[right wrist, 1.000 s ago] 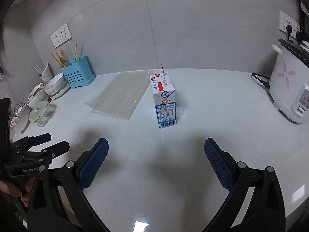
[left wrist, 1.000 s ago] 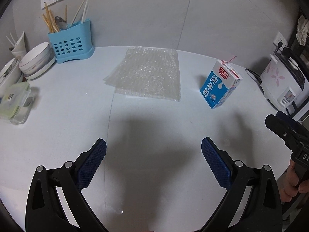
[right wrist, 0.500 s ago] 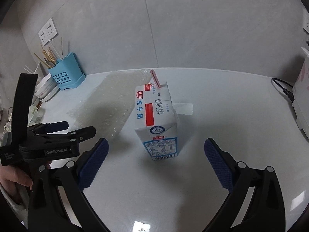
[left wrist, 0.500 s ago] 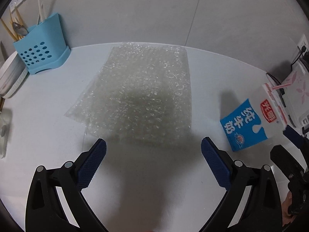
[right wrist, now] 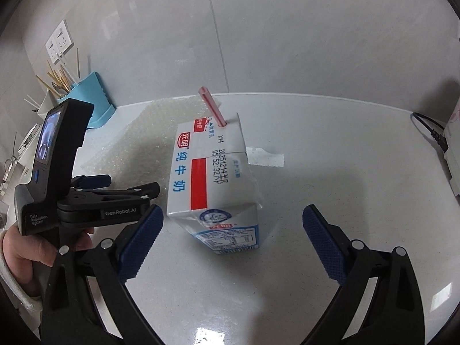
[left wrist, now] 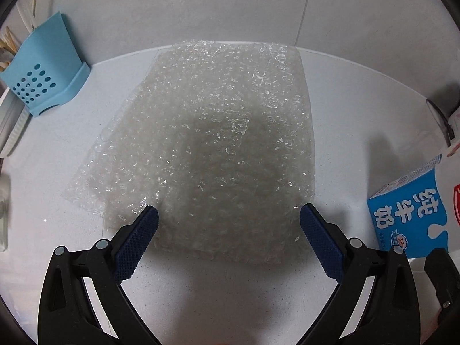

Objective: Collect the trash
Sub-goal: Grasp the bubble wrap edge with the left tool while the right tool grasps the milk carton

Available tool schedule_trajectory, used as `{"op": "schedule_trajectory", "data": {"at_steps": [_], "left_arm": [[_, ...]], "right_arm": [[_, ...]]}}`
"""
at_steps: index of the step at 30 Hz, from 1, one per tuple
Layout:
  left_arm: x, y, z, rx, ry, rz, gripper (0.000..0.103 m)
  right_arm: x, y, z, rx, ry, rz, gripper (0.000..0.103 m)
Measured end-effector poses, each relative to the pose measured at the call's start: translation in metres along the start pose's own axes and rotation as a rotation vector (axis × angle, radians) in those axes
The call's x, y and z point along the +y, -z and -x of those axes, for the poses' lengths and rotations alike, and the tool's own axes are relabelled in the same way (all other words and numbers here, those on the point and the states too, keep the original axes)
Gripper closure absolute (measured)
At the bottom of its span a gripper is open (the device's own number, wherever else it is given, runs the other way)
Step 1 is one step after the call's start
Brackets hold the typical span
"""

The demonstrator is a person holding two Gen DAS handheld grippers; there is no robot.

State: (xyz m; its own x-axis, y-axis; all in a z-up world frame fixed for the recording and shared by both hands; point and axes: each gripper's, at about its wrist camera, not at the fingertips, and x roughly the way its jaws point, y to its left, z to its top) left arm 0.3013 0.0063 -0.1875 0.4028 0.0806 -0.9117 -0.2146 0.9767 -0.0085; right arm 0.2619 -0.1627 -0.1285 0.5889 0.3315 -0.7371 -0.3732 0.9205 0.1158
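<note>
Both views are evenly and brightly lit from overhead. A soft shadow is cast across the bubble wrap (left wrist: 210, 143), and a glare patch is seen on the glossy worktop (right wrist: 330, 172) near the bottom edge. Strong fisheye bending and dark corner vignetting are present; focus is sharp.

Both wrist views look down close — sharing bubble wrap (left wrist: 210, 143) and milk carton (right wrist: 212, 184).
</note>
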Motion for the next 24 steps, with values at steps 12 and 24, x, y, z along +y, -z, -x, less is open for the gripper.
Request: {"op": "schedule_trajectory", "data": {"at_steps": [12, 24], "left_arm": [[-0.005, 0.002, 0.008, -0.01, -0.029, 0.032, 0.044], [-0.002, 0.008, 0.02, -0.011, -0.036, 0.089, 0.095]], "right_arm": [[0.005, -0.002, -0.011, 0.061, -0.017, 0.011, 0.047], [0.011, 0.005, 0.002, 0.058, -0.062, 0.048, 0.063]]}}
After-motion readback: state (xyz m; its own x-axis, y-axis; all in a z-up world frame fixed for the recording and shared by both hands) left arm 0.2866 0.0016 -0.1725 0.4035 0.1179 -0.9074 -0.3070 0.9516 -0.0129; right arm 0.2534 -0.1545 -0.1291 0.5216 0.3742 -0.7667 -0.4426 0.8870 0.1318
